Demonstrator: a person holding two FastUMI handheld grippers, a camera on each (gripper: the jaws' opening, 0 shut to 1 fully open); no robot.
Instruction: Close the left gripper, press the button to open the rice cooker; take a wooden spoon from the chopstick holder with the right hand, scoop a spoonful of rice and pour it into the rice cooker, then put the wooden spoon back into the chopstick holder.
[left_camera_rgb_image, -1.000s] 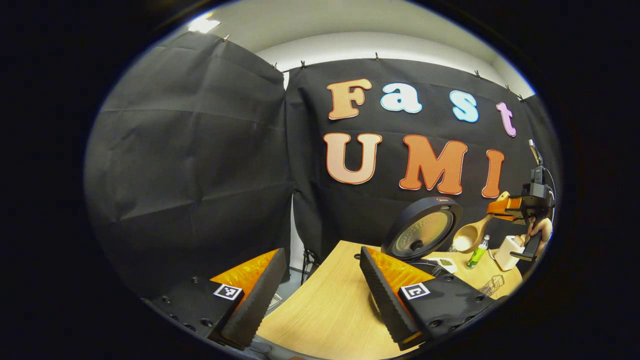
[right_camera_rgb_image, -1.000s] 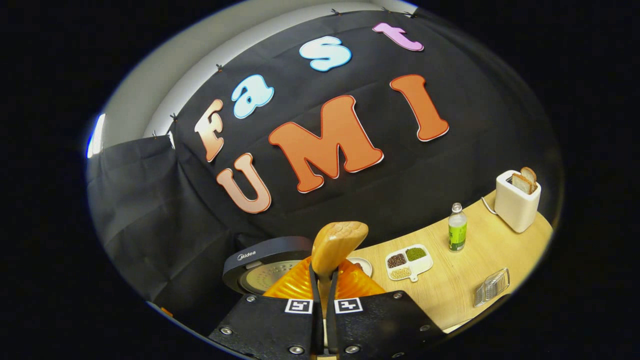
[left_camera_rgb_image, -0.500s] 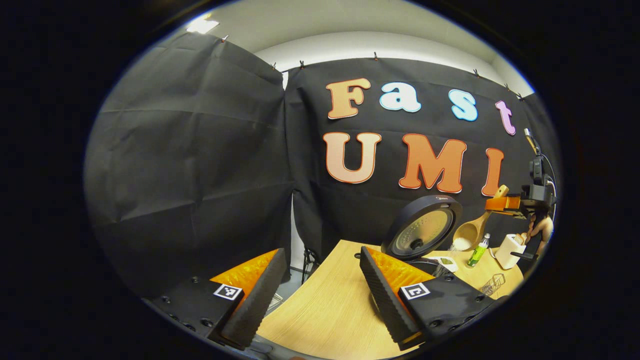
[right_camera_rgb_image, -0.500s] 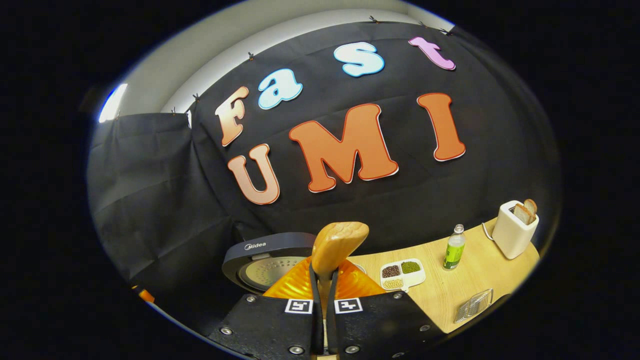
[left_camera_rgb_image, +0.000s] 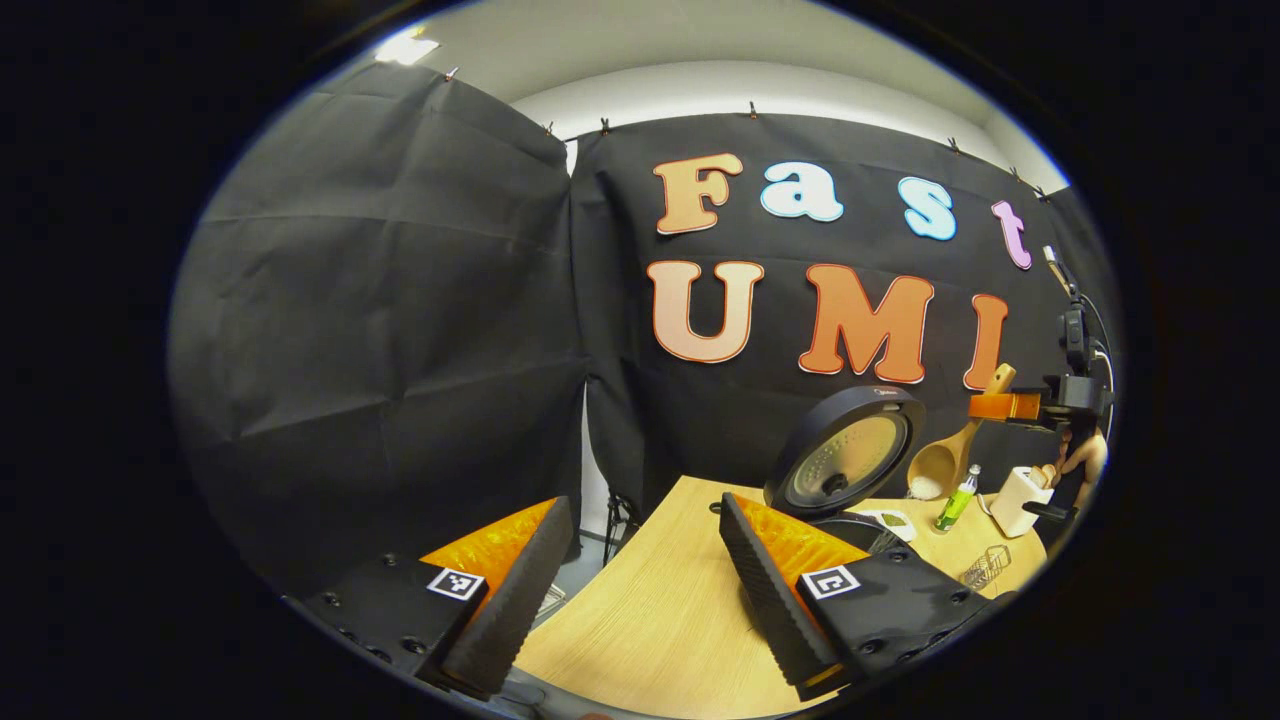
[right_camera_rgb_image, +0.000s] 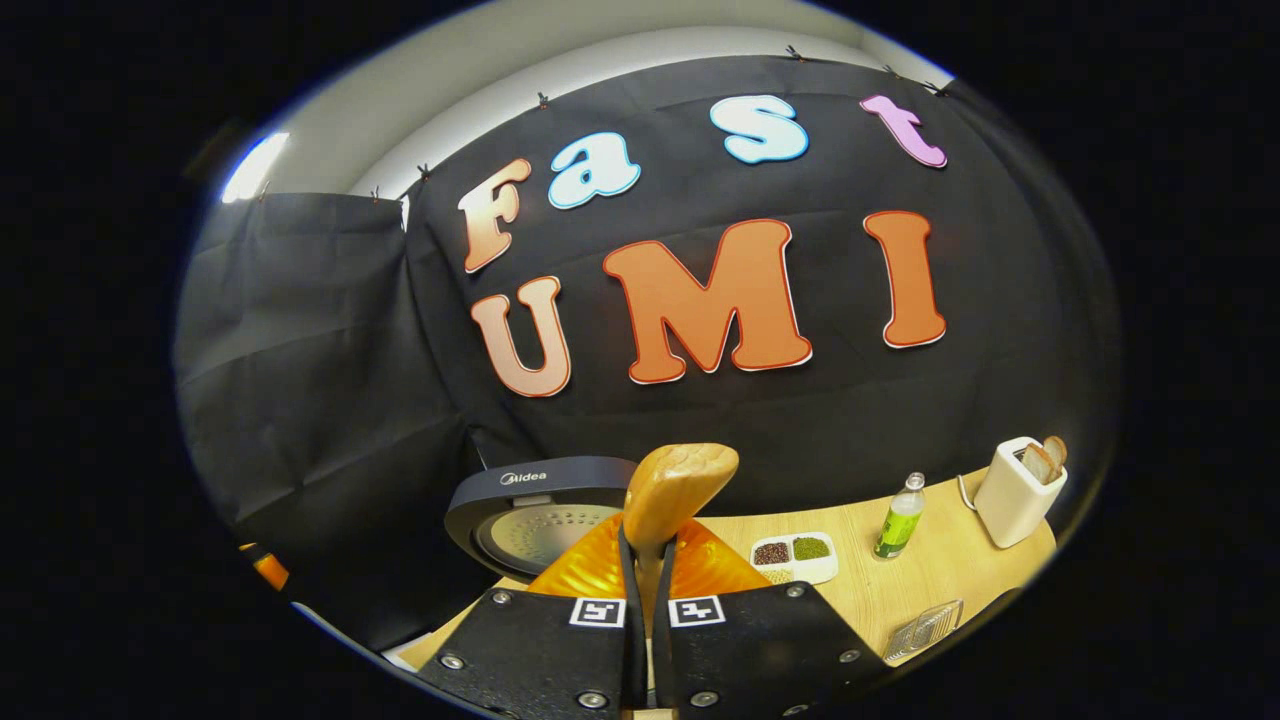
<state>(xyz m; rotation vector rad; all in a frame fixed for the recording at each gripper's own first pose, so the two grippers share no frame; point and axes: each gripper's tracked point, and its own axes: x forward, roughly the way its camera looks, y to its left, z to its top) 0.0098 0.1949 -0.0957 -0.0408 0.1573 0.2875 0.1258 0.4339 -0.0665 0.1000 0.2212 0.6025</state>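
Observation:
The rice cooker's round lid (left_camera_rgb_image: 845, 465) stands open at the far side of the wooden table (left_camera_rgb_image: 660, 620). To its right the wooden spoon (left_camera_rgb_image: 945, 462) hangs bowl down, something white at its lower lip. My right gripper (left_camera_rgb_image: 1000, 405) grips its handle high up. In the right gripper view, my right gripper (right_camera_rgb_image: 648, 550) is shut on the spoon (right_camera_rgb_image: 680, 488), whose bowl back rises just beyond the fingers, with the open cooker lid (right_camera_rgb_image: 545, 510) behind to the left. My left gripper (left_camera_rgb_image: 644, 503) is open over the table's near end, with nothing between its fingers.
A divided dish of beans (right_camera_rgb_image: 795, 555), a green bottle (right_camera_rgb_image: 900, 515) and a white toaster with bread (right_camera_rgb_image: 1015, 490) line the table to the right of the cooker. A wire rack (right_camera_rgb_image: 925, 630) lies near the front edge. A hand (left_camera_rgb_image: 1085, 455) holds the right gripper.
The right gripper has risen and turned, so the spoon's handle stands steeper and its bowl points further down. The right gripper view has rolled toward level. The left gripper has not moved.

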